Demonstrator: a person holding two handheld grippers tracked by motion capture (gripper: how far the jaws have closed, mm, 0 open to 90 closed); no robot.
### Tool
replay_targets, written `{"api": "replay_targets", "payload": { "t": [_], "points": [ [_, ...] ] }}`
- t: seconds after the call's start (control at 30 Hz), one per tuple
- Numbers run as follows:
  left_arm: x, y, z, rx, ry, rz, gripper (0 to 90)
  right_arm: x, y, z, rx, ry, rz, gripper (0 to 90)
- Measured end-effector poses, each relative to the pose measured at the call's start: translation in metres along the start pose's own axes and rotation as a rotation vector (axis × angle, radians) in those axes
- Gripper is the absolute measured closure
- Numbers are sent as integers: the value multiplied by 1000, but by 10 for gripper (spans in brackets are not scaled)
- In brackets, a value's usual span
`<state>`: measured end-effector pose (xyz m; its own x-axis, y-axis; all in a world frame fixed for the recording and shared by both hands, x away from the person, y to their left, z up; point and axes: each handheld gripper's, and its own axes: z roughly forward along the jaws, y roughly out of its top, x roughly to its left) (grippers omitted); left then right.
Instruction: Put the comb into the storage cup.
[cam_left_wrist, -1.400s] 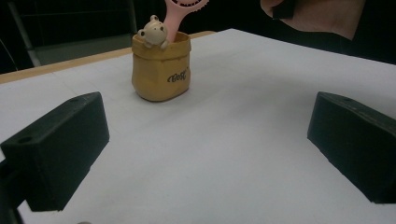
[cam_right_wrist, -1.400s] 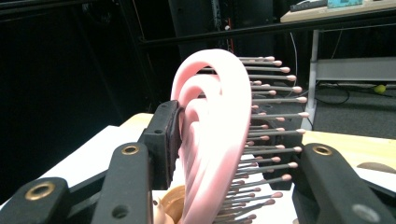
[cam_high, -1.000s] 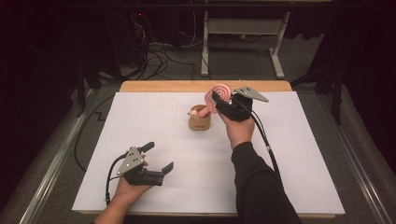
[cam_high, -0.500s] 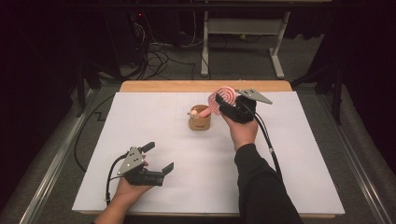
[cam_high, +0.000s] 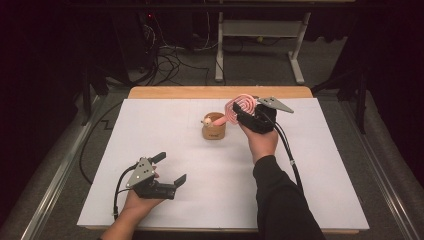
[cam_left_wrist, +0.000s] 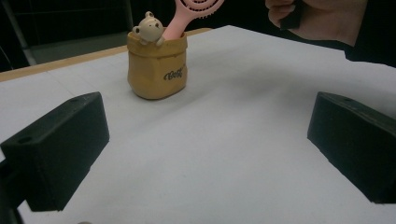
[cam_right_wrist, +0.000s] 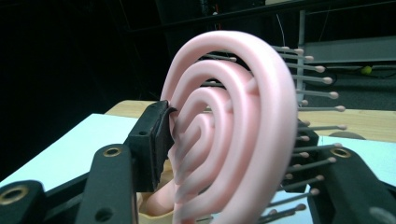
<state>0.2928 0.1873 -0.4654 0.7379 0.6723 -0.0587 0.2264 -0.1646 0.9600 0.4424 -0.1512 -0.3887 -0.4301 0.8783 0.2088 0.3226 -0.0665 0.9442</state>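
Note:
A pink hairbrush (cam_high: 243, 105) stands slanted with its handle in a tan bag-shaped holder (cam_high: 213, 132) that bears a small bear figure (cam_left_wrist: 149, 29). My right gripper (cam_high: 246, 113) sits around the brush head (cam_right_wrist: 233, 116). Its jaws have just been opening. One pad (cam_right_wrist: 156, 135) still rests against the brush's rim and the bristles reach toward the other jaw. My left gripper (cam_high: 172, 167) lies near the table's front left, open and holding nothing. It faces the holder (cam_left_wrist: 158, 70) from a distance.
A white sheet (cam_high: 310, 170) covers the table, with a wooden edge (cam_high: 200, 92) at the back. Cables and a metal stand (cam_high: 260, 35) are on the dark floor behind. The right gripper's cable (cam_high: 290, 155) trails along the forearm.
The right gripper has shifted slightly to the right at the brush head. The left hand and the holder have not moved.

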Motion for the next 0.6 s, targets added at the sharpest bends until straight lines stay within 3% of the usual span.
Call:
{"api": "replay_targets", "payload": {
  "t": [0.6],
  "points": [
    [0,-1,1,5,-2,3,0,-2,-1,-1,22,-2,-20,420]
  ]
}}
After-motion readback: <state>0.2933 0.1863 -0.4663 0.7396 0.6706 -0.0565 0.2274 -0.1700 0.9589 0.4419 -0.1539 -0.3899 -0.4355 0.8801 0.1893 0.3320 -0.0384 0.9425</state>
